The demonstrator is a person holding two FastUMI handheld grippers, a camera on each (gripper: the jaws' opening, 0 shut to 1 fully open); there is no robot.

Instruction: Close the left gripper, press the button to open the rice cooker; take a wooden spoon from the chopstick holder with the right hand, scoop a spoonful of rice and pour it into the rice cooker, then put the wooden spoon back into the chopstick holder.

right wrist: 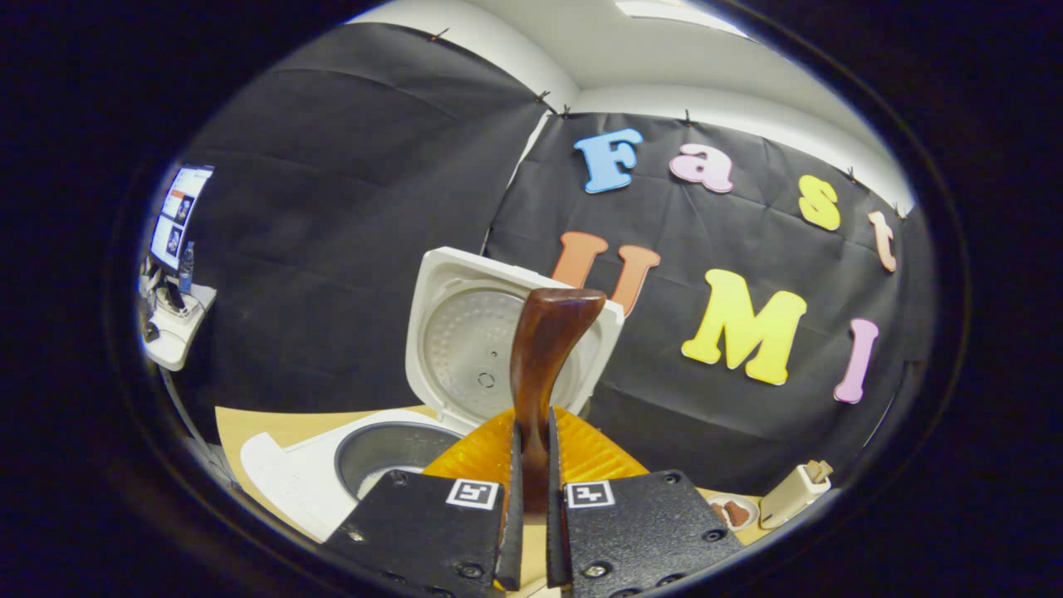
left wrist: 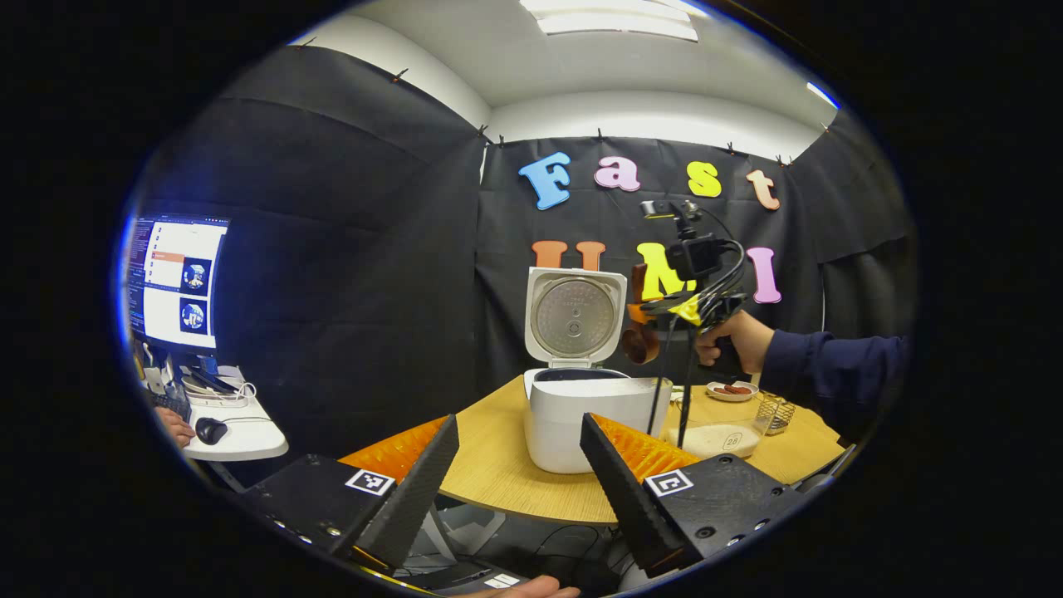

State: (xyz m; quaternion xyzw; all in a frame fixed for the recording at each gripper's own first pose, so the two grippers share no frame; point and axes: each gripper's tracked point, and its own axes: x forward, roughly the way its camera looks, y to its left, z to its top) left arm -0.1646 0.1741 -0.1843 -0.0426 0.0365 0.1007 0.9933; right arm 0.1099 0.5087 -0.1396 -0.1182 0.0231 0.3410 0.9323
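One desk (left wrist: 498,465) carries one rice cooker (left wrist: 581,419), lid raised upright, and one container of rice (left wrist: 718,438) just right of it. One wooden spoon (right wrist: 544,365) is clamped upright between both fingers of the right hand-held gripper (right wrist: 531,490), held above the cooker by a sleeved hand (left wrist: 735,340). The left hand-held gripper (left wrist: 519,465) hangs at the desk's near edge, fingers spread, empty.

A glossy white plastic rice cooker (left wrist: 581,415), its raised lid (left wrist: 575,316) lined with dull dimpled metal, stands on a smooth pale wood-grain desk (left wrist: 498,473). The wooden spoon (right wrist: 544,349) shows a dark, polished sheen. Matt black cloth (left wrist: 349,274) hangs behind; the chopstick holder (left wrist: 778,413) is wire mesh.
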